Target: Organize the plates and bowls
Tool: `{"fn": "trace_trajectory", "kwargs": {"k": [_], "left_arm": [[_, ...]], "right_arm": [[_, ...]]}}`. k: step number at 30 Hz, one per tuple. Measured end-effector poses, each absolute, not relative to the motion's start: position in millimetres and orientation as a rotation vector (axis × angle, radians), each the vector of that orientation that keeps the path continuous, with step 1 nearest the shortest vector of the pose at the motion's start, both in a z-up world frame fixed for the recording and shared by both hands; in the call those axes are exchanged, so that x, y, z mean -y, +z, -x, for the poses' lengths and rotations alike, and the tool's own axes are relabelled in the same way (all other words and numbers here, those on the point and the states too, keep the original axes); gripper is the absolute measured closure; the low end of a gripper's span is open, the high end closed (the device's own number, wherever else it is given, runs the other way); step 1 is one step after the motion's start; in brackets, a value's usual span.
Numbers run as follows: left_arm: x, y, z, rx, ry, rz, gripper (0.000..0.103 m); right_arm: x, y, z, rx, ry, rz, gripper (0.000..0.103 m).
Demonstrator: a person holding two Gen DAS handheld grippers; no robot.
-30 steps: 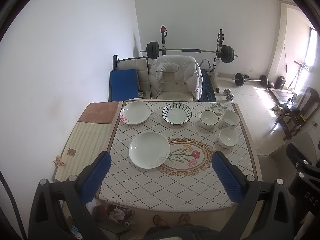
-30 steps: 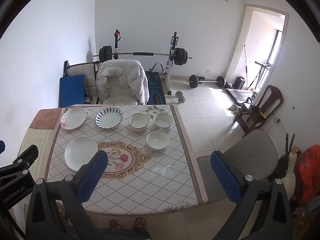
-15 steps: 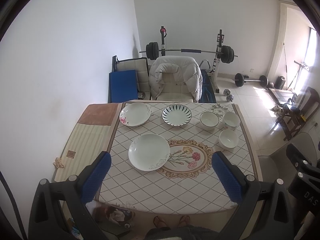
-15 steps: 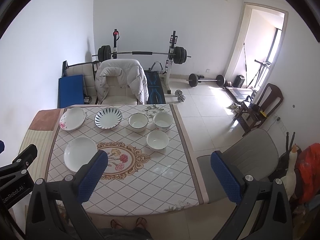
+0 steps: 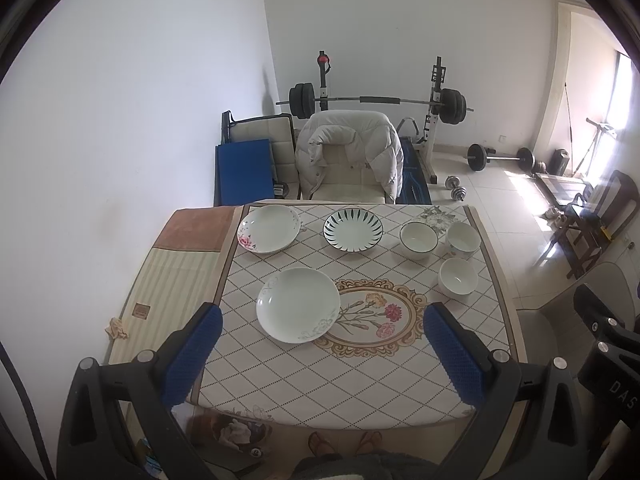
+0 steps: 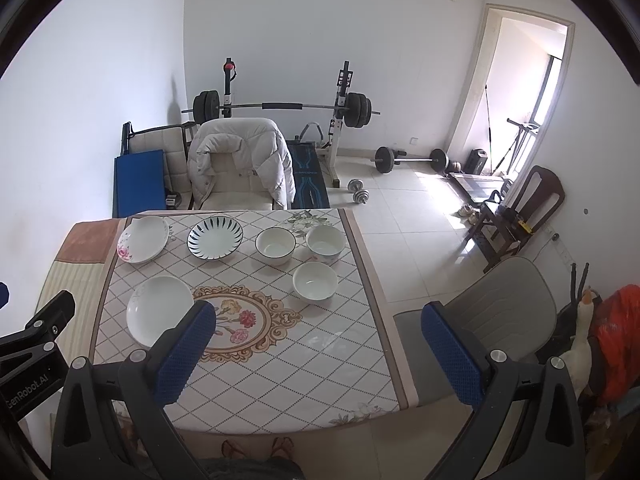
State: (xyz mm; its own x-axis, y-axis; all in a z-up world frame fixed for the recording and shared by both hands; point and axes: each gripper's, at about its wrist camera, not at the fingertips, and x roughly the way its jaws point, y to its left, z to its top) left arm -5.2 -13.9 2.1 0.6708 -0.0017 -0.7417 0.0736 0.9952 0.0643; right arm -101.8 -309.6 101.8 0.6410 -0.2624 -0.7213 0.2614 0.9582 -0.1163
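Both grippers held high above the near edge of the table [image 5: 360, 392], nothing between the fingers. Left gripper [image 5: 320, 344]: blue pads spread wide. Right gripper [image 6: 320, 344]: pads spread wide too, its right finger hanging past the table's right edge over a grey chair [image 6: 500, 304].

On the patterned tablecloth [image 6: 300, 360]:
- plain white plate [image 5: 298, 304] left of centre, just touching the floral medallion
- plate with pink flowers [image 5: 269, 229] at the far-left corner
- blue-striped plate [image 5: 353, 230] along the far edge, right of it, apart
- 3 white bowls clustered at the far-right corner: dark-rimmed bowl [image 5: 418, 237], bowl beside the right edge [image 5: 463, 239], third bowl [image 5: 458, 276] nearer, close to both

All 6 pieces sit separately, none stacked. Chair with a white jacket [image 5: 352, 152] stands behind the far edge.
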Motion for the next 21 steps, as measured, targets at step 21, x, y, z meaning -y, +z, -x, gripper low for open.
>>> {"fn": "trace_trajectory", "kwargs": {"k": [21], "left_arm": [[-17, -54, -44, -0.869, 0.072, -0.080, 0.000]], "right_arm": [[321, 51, 62, -0.887, -0.183, -0.087, 0.000]]}}
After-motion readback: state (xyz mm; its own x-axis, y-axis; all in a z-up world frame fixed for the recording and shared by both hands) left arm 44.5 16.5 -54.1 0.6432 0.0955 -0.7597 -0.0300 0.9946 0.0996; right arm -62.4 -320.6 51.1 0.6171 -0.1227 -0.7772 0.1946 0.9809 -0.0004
